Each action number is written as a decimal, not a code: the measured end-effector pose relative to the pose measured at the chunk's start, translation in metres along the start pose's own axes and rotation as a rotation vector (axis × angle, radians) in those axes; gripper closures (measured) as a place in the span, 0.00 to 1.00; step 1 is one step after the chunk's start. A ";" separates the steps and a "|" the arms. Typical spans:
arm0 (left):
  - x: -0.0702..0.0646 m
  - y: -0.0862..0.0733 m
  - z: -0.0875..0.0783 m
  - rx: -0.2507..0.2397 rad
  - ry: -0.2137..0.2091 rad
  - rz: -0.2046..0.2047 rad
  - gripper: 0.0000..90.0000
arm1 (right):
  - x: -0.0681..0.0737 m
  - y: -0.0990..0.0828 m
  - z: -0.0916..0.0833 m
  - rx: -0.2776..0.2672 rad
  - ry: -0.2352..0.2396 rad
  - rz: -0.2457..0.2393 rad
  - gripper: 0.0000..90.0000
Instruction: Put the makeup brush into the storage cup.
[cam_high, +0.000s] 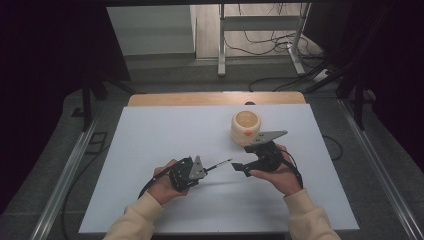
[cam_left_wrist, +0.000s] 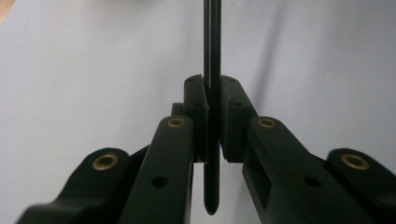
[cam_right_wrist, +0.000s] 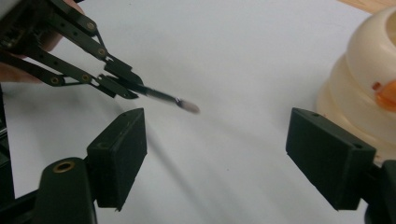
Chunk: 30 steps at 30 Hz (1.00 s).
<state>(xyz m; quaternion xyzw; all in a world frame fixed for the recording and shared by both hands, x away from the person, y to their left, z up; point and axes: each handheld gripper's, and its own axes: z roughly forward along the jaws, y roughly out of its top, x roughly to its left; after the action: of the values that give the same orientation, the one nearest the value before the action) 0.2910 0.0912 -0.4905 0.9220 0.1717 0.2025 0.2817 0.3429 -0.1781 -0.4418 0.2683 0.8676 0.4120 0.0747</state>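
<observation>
The left tool clamps a thin black brush, its tip pointing at the wide-open, empty right tool.

In front of you the tabletop is covered by a plain white sheet, with a strip of bare wood showing along its far edge. One thing stands directly on it: a cream-coloured, rounded, ribbed pot with an open top and a small orange mark on its near side. It sits right of centre, toward the far edge, its shadow falling on the white surface beside it.
</observation>
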 end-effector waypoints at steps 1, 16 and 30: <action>0.000 -0.001 -0.001 -0.007 0.001 -0.010 0.92 | -0.001 -0.001 -0.001 0.004 -0.007 0.005 0.22; 0.003 -0.010 -0.011 -0.044 -0.007 -0.077 0.92 | -0.011 -0.036 -0.019 -0.020 -0.091 0.077 0.18; 0.007 -0.015 -0.018 -0.085 -0.011 -0.128 0.92 | -0.017 -0.060 -0.027 -0.006 -0.129 0.120 0.16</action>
<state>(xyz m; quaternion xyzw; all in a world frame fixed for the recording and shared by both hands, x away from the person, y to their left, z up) 0.2854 0.1141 -0.4835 0.8974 0.2199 0.1861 0.3342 0.3239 -0.2361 -0.4708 0.3456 0.8420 0.4004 0.1066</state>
